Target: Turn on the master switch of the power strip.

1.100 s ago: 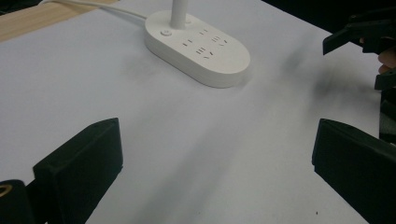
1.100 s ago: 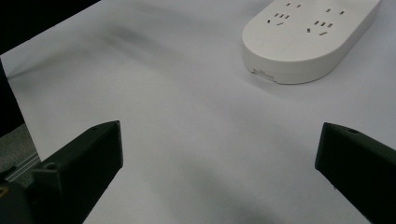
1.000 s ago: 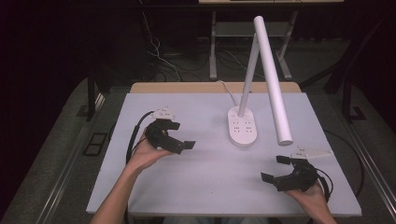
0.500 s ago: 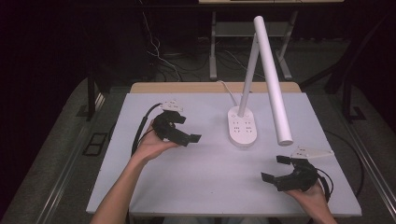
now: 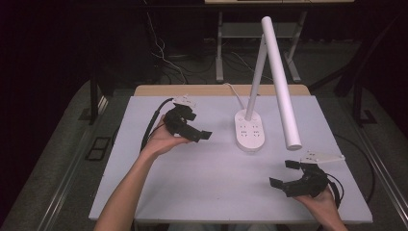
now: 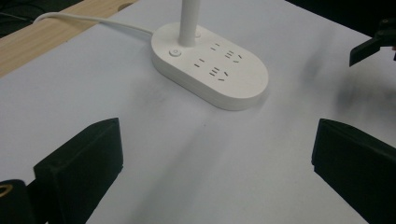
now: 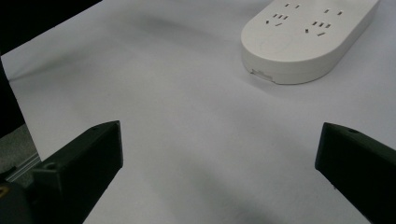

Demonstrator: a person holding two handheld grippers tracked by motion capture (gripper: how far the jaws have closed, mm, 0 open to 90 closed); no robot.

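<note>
Approach step, judged: left tongs [image 5: 199, 134] wide, empty, aimed at lamp base [image 5: 249, 131] at 3 o'clock; right tongs [image 5: 284, 174] wide, empty. Next, likely: reach power button [image 6: 175, 52].

So the table [image 5: 192, 192] has a plain white top with a strip of light wood showing along the far edge. Sitting on it toward the back middle is a white desk lamp, its oval base [image 5: 249, 131] doubling as a power strip with sockets on top. A white cord [image 5: 234, 95] runs off the back.
</note>
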